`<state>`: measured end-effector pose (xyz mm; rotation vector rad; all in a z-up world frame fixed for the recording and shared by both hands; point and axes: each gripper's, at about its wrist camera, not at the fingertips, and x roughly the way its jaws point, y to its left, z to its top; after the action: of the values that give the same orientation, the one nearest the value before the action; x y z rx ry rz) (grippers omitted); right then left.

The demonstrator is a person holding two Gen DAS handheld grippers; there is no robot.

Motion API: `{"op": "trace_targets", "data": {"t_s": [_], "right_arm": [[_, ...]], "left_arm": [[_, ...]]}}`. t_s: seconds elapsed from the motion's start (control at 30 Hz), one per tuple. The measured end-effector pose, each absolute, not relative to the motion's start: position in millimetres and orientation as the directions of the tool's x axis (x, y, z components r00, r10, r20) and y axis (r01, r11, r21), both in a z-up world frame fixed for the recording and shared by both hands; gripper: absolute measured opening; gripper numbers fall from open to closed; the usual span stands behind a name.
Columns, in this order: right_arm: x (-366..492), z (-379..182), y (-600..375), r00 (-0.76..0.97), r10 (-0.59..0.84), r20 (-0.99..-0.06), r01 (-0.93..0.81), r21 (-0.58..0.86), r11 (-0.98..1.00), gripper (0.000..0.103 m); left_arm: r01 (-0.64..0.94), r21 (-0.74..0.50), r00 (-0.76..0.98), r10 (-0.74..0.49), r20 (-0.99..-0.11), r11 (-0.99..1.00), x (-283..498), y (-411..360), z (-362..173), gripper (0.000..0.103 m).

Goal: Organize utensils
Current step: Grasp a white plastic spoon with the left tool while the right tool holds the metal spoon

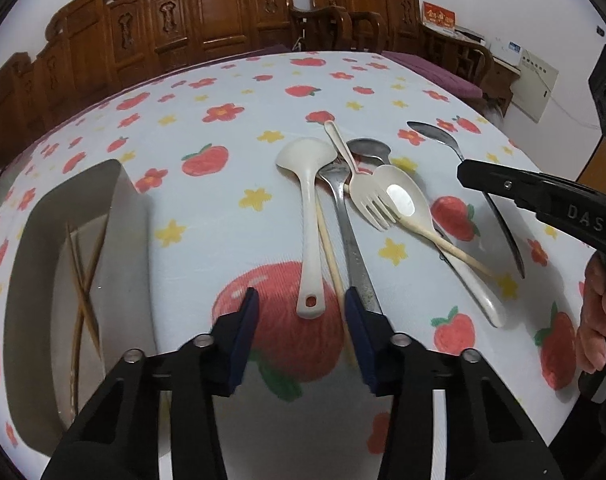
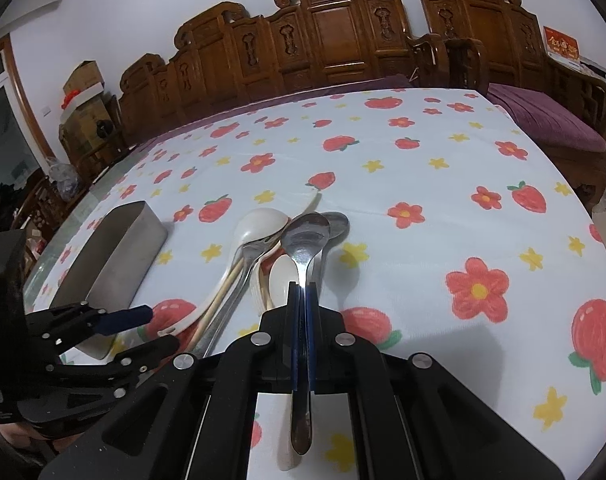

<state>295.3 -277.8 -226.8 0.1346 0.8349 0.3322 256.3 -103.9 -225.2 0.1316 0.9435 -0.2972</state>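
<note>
Utensil pile, centre frame; your right gripper point(image 2: 302, 292) clenched on a steel spoon point(image 2: 305, 240).

Your left gripper point(image 1: 302, 312) hangs released over the white ladle point(image 1: 309, 216). Fork point(image 1: 369, 196), chopsticks and more spoons crowd just beside it. Metal tray point(image 1: 43, 280) at left holds two chopsticks. Strawberry-print tablecloth point(image 1: 223, 220); carved wooden chairs point(image 2: 323, 40) behind.

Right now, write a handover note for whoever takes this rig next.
Right gripper: shut on a metal spoon, bowl forward, lifted.
Left gripper: open, empty, hovering at the handle end of the white plastic ladle.
Done: two wooden chopsticks lie crossed in the grey metal tray.
Left on the tablecloth: ladle, cream plastic fork, white plastic spoon, more metal spoons, one pale chopstick.
</note>
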Motion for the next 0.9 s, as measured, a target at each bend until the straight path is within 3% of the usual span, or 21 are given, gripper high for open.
{"op": "trace_targets", "data": {"t_s": [0.07,0.27,0.9], "right_arm": [[294.6,-227.0,-277.0,0.623,0.34,-0.704,-0.238,0.244,0.94,0.004],[293.2,-227.0,-273.9,0.621,0.34,-0.706,-0.242,0.239,0.94,0.004],[267.6,-199.9,-248.6,0.643,0.369,-0.672,-0.295,0.227,0.928,0.004]], "left_arm": [[0.302,-0.025,0.547,-0.195,-0.814,0.953,258.9,-103.2,-227.5,0.036],[0.312,-0.045,0.529,-0.212,-0.821,0.949,261.7,-102.8,-232.8,0.014],[0.305,0.003,0.648,-0.205,-0.733,0.952,220.3,-80.5,-175.6,0.012]]}}
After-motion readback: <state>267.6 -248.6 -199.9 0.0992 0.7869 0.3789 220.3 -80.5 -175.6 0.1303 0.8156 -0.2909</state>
